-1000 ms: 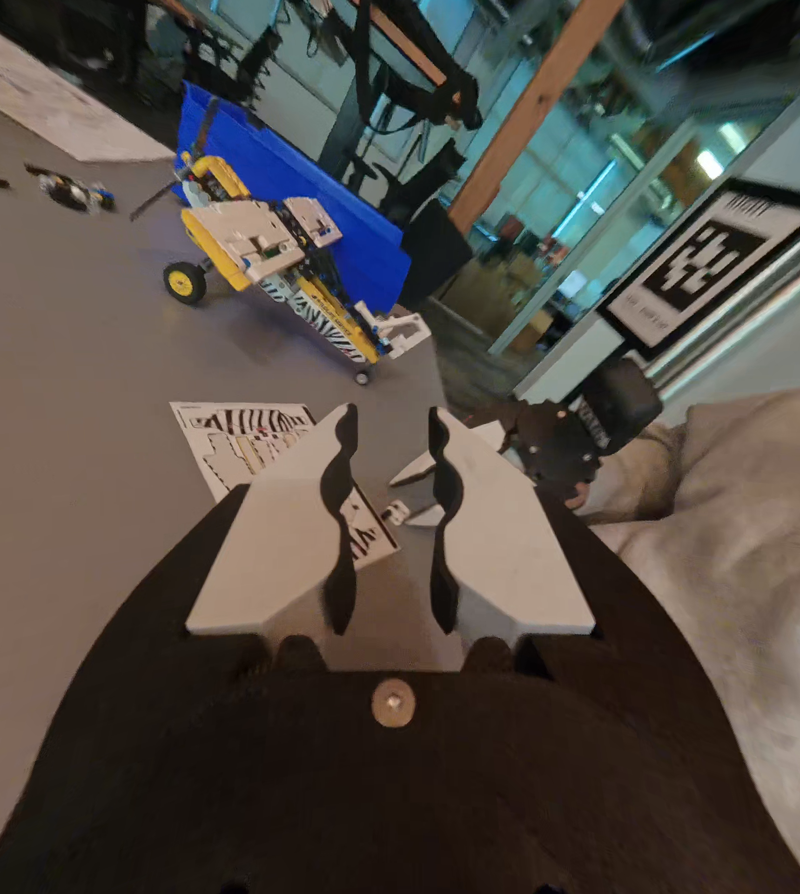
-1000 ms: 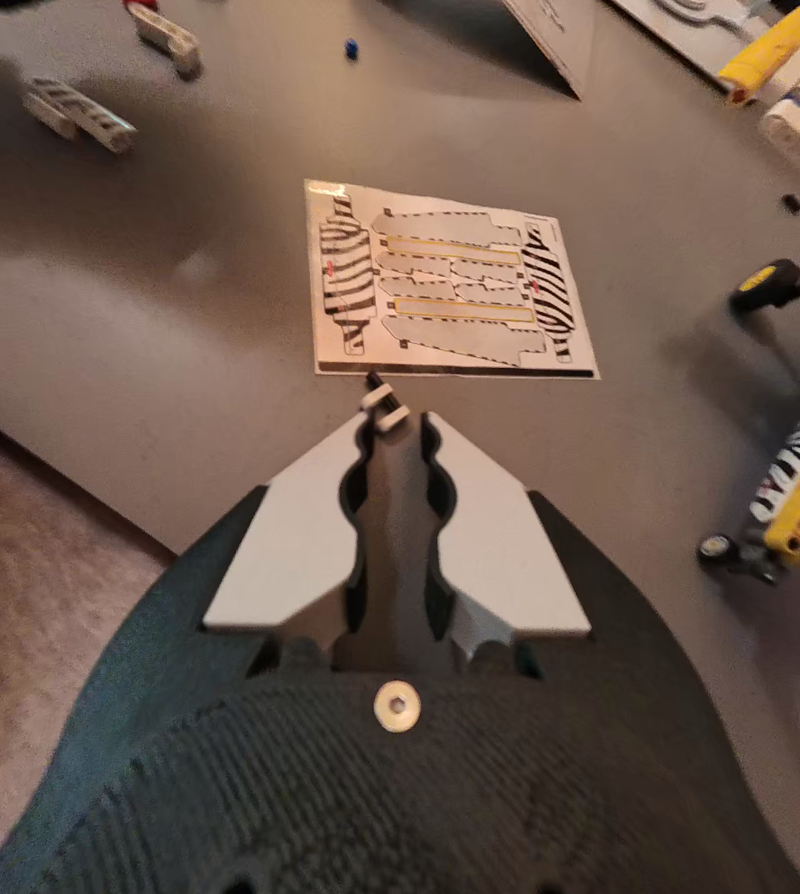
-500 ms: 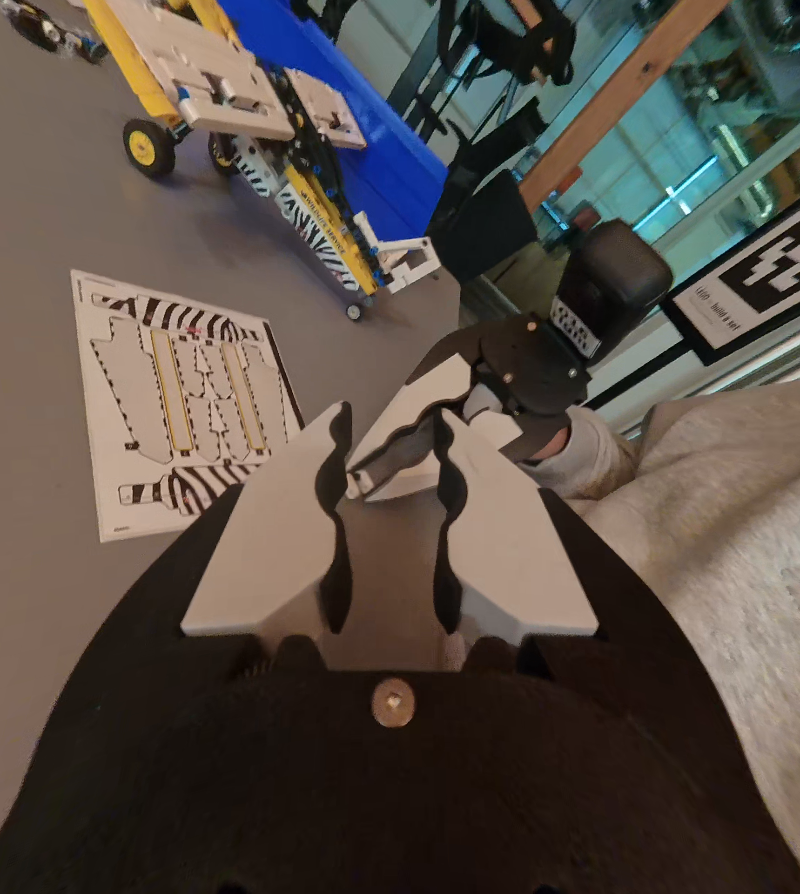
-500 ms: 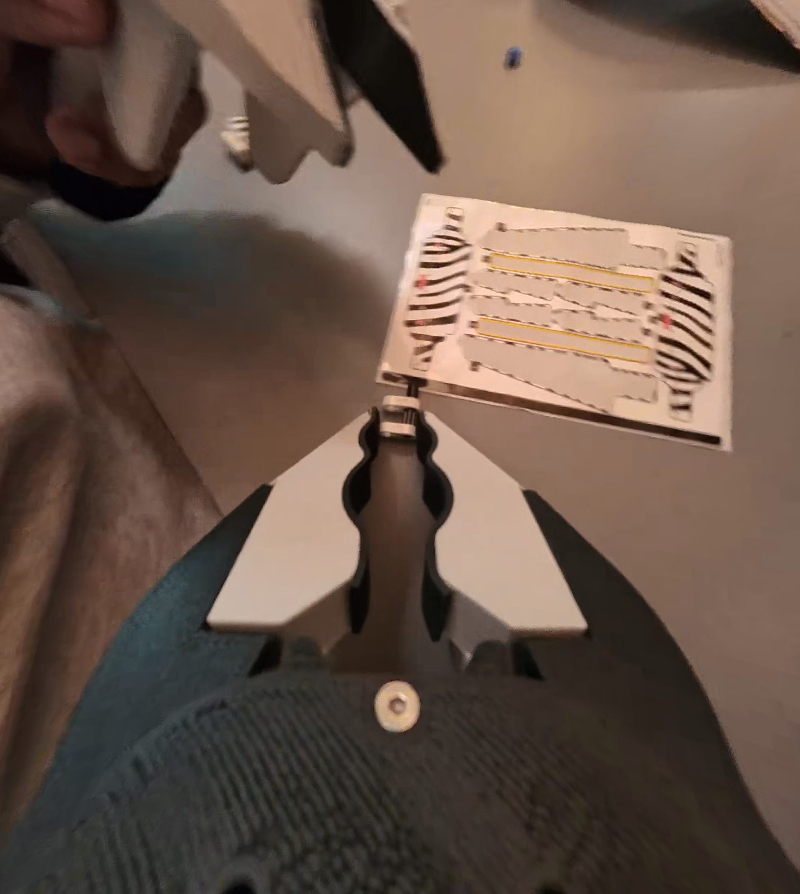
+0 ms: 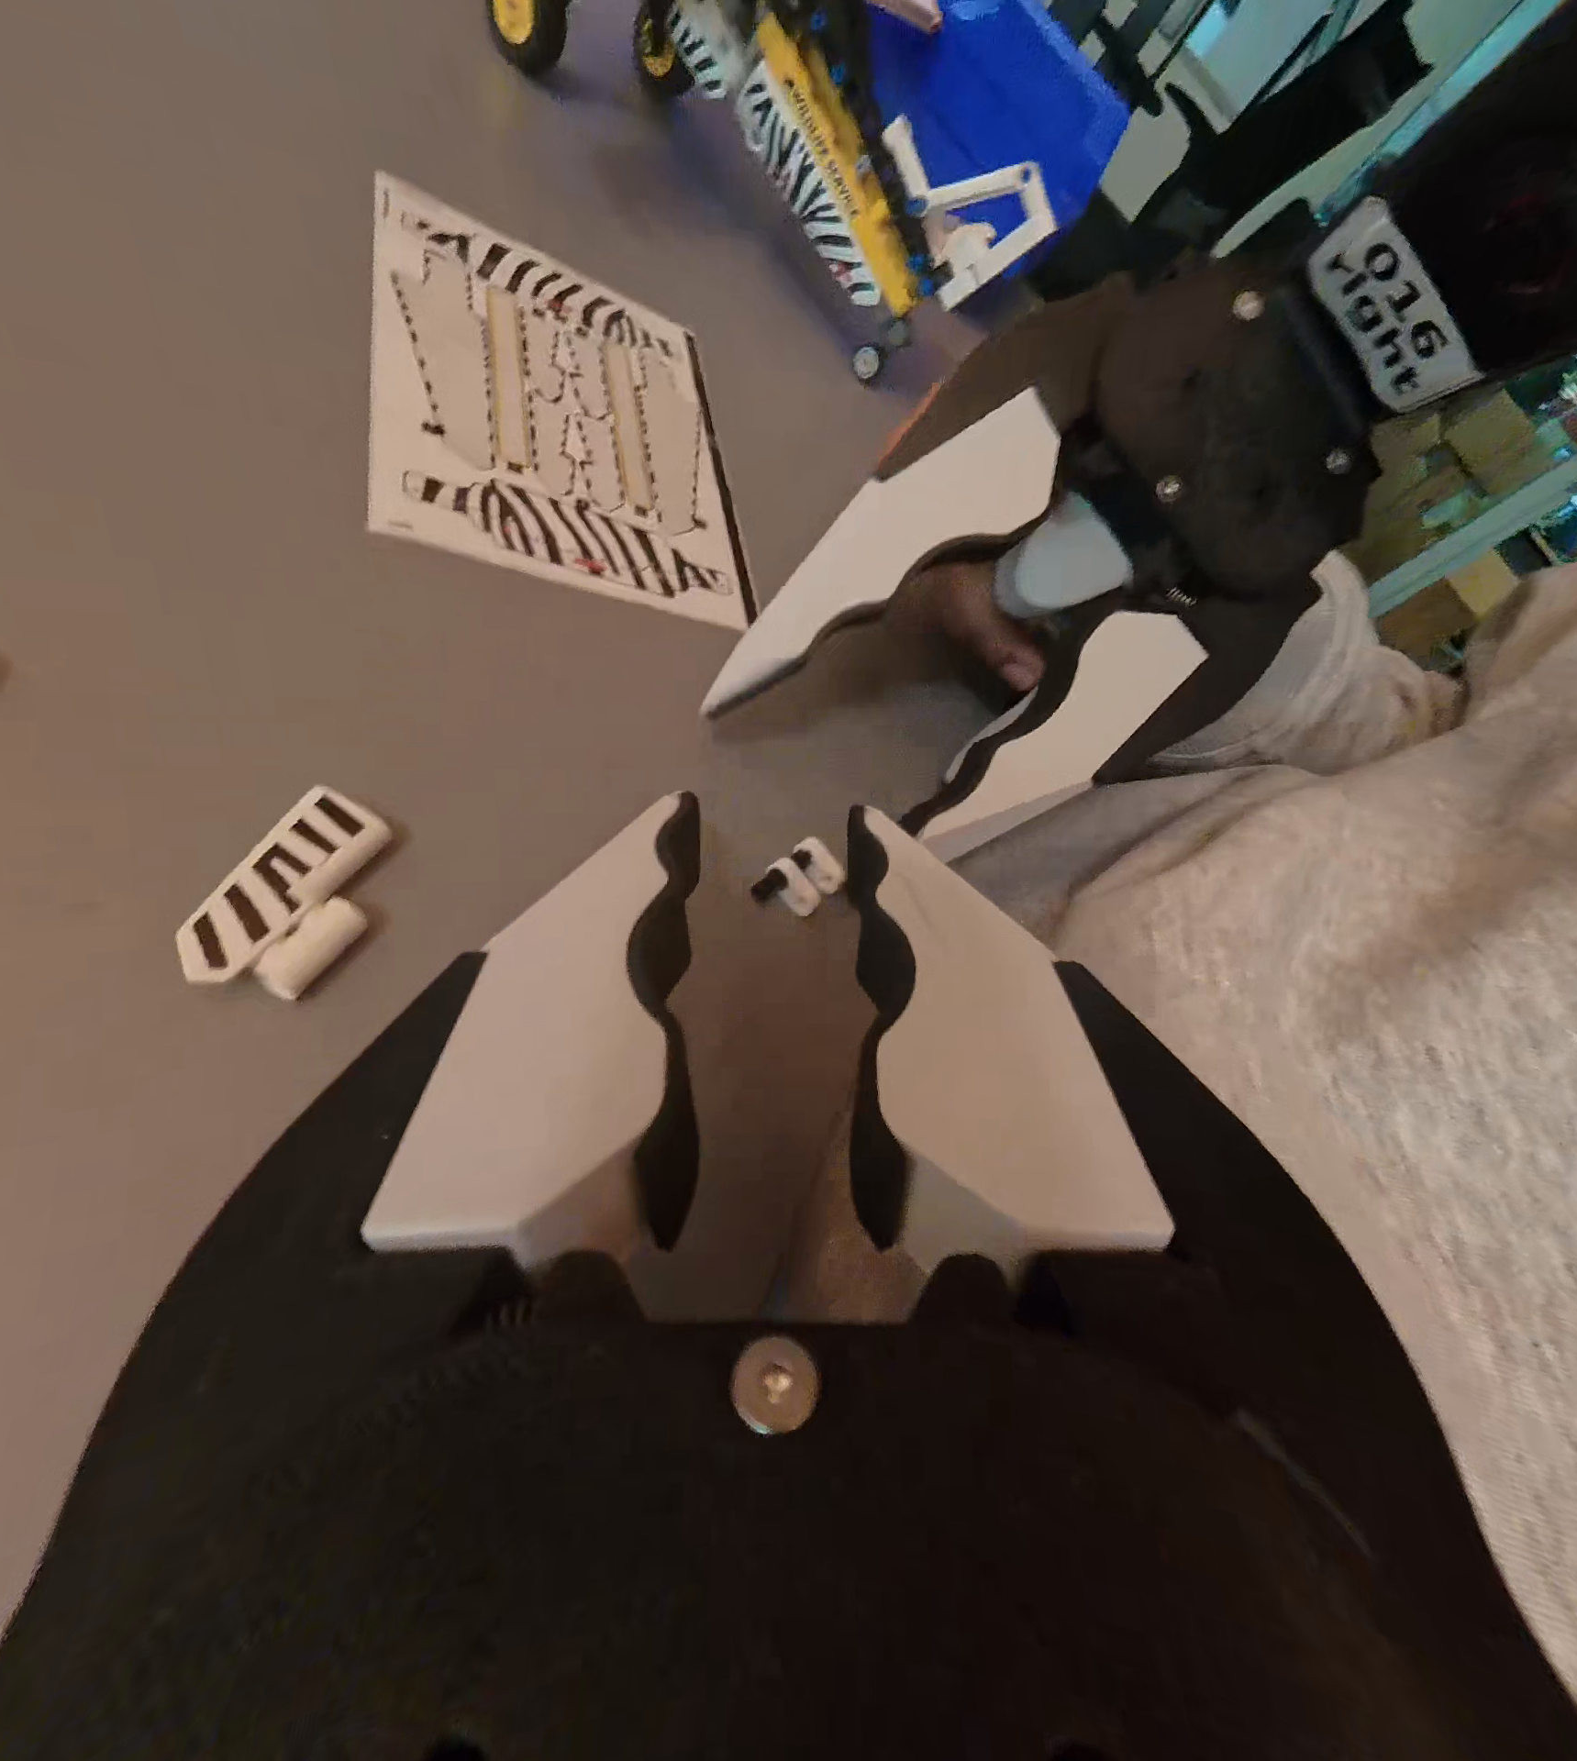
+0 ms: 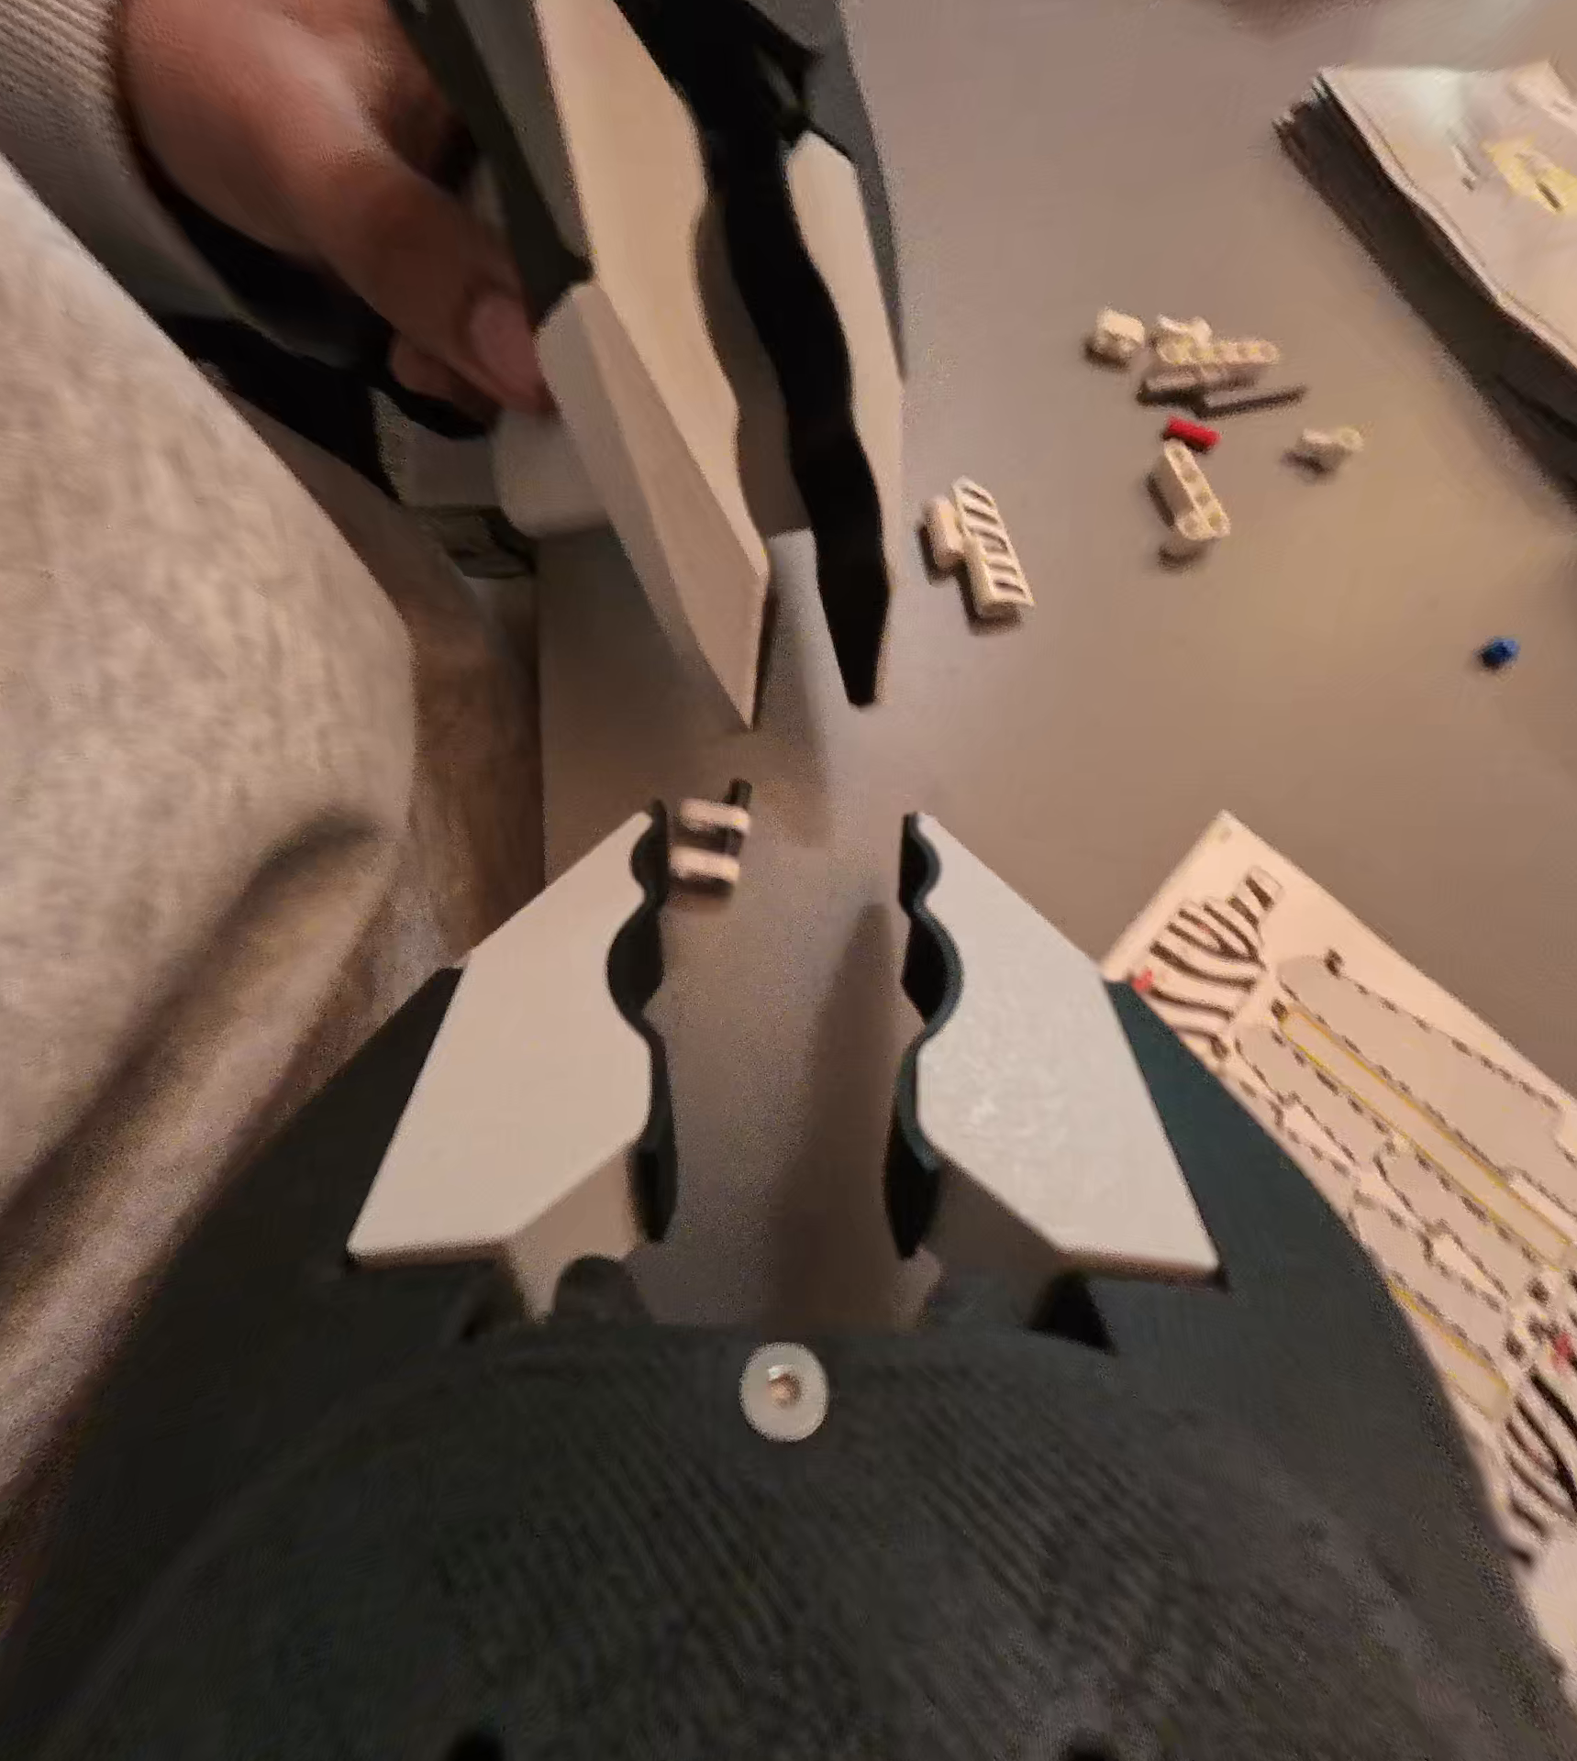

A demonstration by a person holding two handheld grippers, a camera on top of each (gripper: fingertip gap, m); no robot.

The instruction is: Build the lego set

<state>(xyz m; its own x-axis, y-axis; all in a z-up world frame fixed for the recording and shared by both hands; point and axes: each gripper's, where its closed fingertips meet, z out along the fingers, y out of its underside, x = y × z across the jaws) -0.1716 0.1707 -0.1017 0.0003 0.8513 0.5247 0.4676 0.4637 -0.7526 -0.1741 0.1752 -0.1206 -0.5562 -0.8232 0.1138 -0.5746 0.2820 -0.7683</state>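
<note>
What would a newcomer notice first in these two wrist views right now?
The small white lego piece with a black pin on the grey table, between the tips of both open tools, left tool and right tool. Next, the zebra-striped white sticker sheet farther out, and the yellow zebra-striped lego vehicle at the far edge.

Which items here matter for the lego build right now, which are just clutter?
In play:
- small white piece on the table, both grippers open around it
- left gripper
- right gripper
- lego vehicle

Lying about:
- sticker sheet
- zebra-striped panel
- booklet
</note>
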